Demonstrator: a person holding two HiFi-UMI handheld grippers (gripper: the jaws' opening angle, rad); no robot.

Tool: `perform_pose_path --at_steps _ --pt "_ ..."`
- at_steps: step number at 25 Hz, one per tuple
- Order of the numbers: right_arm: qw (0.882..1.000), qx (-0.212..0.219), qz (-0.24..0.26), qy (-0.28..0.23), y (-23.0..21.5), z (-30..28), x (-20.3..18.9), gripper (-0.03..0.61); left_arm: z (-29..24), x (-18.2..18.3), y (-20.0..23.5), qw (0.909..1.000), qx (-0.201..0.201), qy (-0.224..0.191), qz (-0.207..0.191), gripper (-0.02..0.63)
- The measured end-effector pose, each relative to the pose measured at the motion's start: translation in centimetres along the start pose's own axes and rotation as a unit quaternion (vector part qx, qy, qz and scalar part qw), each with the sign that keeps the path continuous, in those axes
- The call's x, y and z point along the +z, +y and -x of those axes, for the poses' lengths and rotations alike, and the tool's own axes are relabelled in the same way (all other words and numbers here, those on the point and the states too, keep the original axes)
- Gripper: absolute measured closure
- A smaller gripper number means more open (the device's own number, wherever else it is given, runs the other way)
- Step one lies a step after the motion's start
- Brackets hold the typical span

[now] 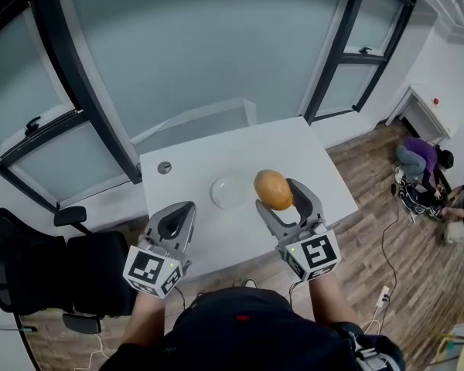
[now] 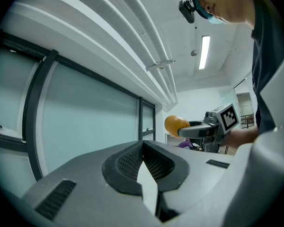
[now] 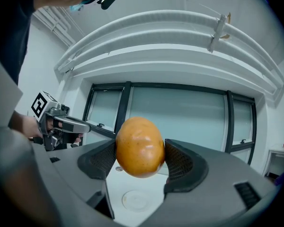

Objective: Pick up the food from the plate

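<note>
My right gripper (image 1: 276, 194) is shut on an orange-brown potato (image 1: 273, 189), held in the air above the white table (image 1: 309, 161). In the right gripper view the potato (image 3: 139, 146) fills the gap between both pads. The round white plate (image 1: 230, 192) lies bare on the table just left of the potato, and it shows below the potato as the plate (image 3: 135, 200). My left gripper (image 1: 177, 216) hovers over the table's front left edge, its jaws shut with nothing between them. In the left gripper view its pads meet at the left gripper (image 2: 143, 156), and the potato (image 2: 175, 125) shows far right.
A small round grommet (image 1: 164, 167) sits in the table's back left corner. A black office chair (image 1: 39, 273) stands at the left. Glass walls with dark frames rise behind the table. Two people (image 1: 437, 178) crouch on the wooden floor at the right.
</note>
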State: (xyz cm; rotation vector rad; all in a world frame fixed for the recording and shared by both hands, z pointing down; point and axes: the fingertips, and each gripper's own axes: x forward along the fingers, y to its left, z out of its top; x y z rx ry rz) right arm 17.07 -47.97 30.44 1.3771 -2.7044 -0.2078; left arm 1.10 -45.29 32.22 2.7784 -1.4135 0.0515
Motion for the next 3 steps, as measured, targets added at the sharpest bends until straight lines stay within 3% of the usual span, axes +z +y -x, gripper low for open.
perform_pose_path --at_steps 3 --pt "1.000 -0.001 0.003 0.005 0.31 0.04 0.05 0.244 0.44 0.06 0.02 1.0000 0.000 0.001 0.001 0.594"
